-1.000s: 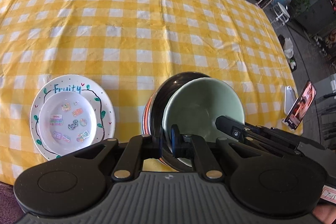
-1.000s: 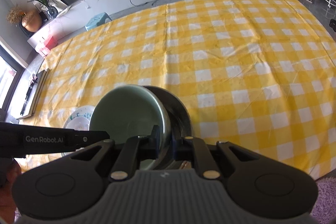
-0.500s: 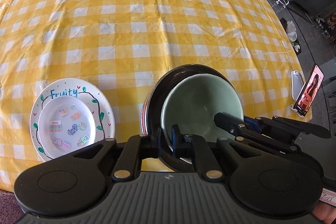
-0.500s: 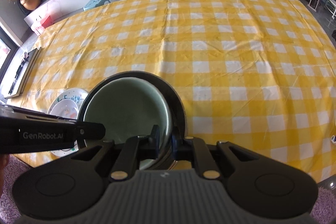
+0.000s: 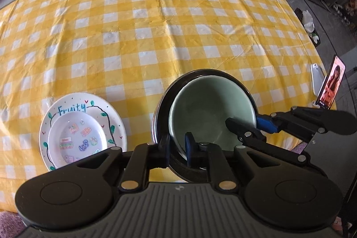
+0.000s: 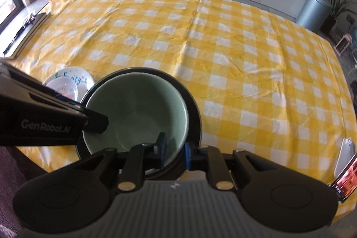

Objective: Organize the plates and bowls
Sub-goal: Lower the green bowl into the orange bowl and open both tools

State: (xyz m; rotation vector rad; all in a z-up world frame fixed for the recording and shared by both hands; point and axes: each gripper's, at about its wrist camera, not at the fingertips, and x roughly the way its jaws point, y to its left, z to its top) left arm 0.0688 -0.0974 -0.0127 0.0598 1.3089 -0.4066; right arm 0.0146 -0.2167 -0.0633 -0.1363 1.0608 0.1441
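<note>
The pale green bowl [image 5: 207, 110] sits nested inside a larger black bowl [image 5: 166, 108], both low on the yellow-and-white checked cloth [image 5: 156, 26] that covers the desk.

The left gripper [image 5: 177, 147] straddles the near-left rims: its outer finger stands outside the black bowl's wall and its inner blue-padded finger stands inside the green bowl. Its jaws are narrow and have just been opening. Both rims lie between them, and a small gap shows beside each pad, so the pads do not appear to press.

The right gripper [image 6: 175, 150] straddles the green bowl's near-right rim, 1 finger inside the bowl and 1 outside it, in the slot between the 2 bowls. Its jaws are also narrow and have just been opening, with a gap showing on the outer side of the rim.

Left of the left gripper's jaws, apart from the bowls, 2 white plates are stacked: a small plate with coloured stickers [image 5: 77, 141] on a bigger plate lettered "Fruity" [image 5: 111, 115].

Right of the right gripper's jaws, at the desk's edge, a phone [image 5: 332, 84] stands propped upright with its screen lit.
</note>
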